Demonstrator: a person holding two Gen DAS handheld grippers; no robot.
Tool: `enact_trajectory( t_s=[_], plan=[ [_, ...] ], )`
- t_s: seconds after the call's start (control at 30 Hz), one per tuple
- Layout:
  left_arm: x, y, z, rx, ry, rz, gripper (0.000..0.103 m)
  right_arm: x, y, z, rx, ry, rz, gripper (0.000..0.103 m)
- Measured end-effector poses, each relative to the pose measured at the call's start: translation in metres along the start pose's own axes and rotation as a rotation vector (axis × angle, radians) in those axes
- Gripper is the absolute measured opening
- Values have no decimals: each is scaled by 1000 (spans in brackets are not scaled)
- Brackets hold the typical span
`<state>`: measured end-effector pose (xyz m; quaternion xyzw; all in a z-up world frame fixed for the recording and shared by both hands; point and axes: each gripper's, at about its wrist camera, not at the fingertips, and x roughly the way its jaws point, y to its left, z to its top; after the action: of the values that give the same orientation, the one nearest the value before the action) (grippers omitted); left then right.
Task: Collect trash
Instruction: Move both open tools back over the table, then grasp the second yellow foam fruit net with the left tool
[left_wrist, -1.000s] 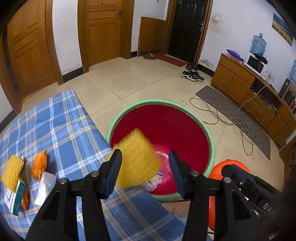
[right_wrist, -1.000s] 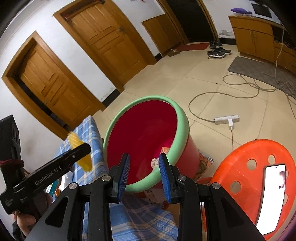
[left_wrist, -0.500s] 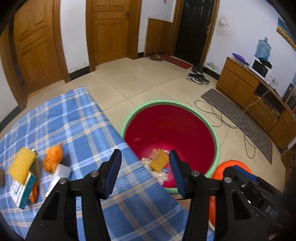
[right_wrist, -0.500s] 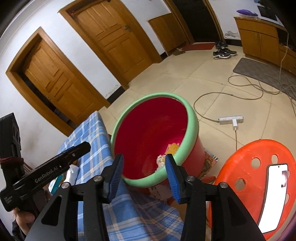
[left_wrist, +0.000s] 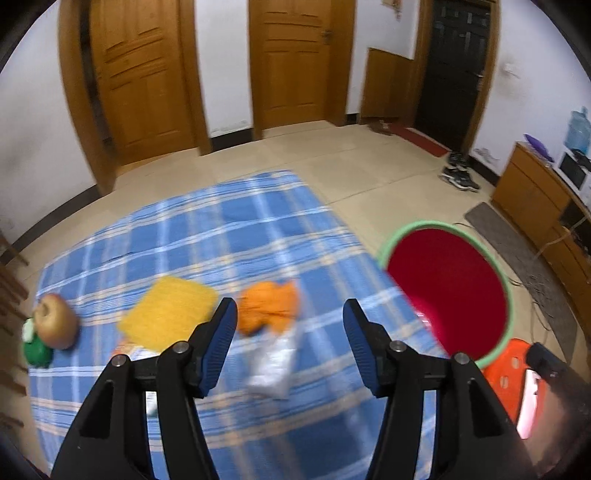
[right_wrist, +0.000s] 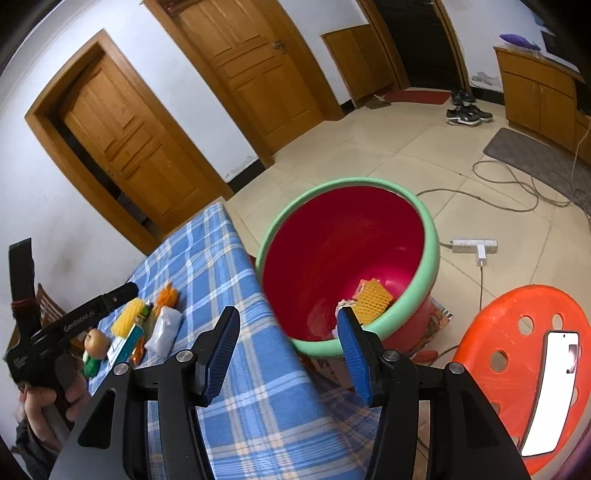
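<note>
Bin (right_wrist: 430, 236): red inside, green rim, upright on floor just beside the bench (left_wrist: 229, 236) edge. In it: yellow mesh pad (right_wrist: 373, 297) plus pale scraps at the bottom. On the blue plaid cloth, clustered: yellow mesh pad (left_wrist: 168, 312), orange crumpled net (left_wrist: 267, 310), white plastic wrapper (left_wrist: 273, 363) just below the net, small carton (right_wrist: 125, 341) under the pad. All lying flat; left view blurred.

White lettering reading "GenRobot.AI" runs along the black finger of the left gripper (right_wrist: 122, 291), seen from the right wrist camera. There is more small print lower on its body near the hand (right_wrist: 44, 402), too small to read. The box (right_wrist: 123, 341) on the checked cloth (right_wrist: 207, 258) bears print that cannot be made out.
</note>
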<state>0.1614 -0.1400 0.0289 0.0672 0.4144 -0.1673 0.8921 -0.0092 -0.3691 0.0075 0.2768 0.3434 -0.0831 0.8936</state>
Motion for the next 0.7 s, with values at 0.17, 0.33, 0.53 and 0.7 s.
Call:
enact_trajectory(
  t_s=[0.17,0.33,0.53,0.7],
  plan=[
    [3,38,1,-38,9,74,68,6,16,-3,-29,18,-4,57],
    [17,59,0,-36,38,108,68,13,24,-3,-43,27,-18,57],
    [37,70,-3,-13,79,146,70,18,32,-3,-58,38,-32,57],
    [49,81,-6,-38,99,107,70,19,37,-3,-67,42,-47,57]
  ],
)
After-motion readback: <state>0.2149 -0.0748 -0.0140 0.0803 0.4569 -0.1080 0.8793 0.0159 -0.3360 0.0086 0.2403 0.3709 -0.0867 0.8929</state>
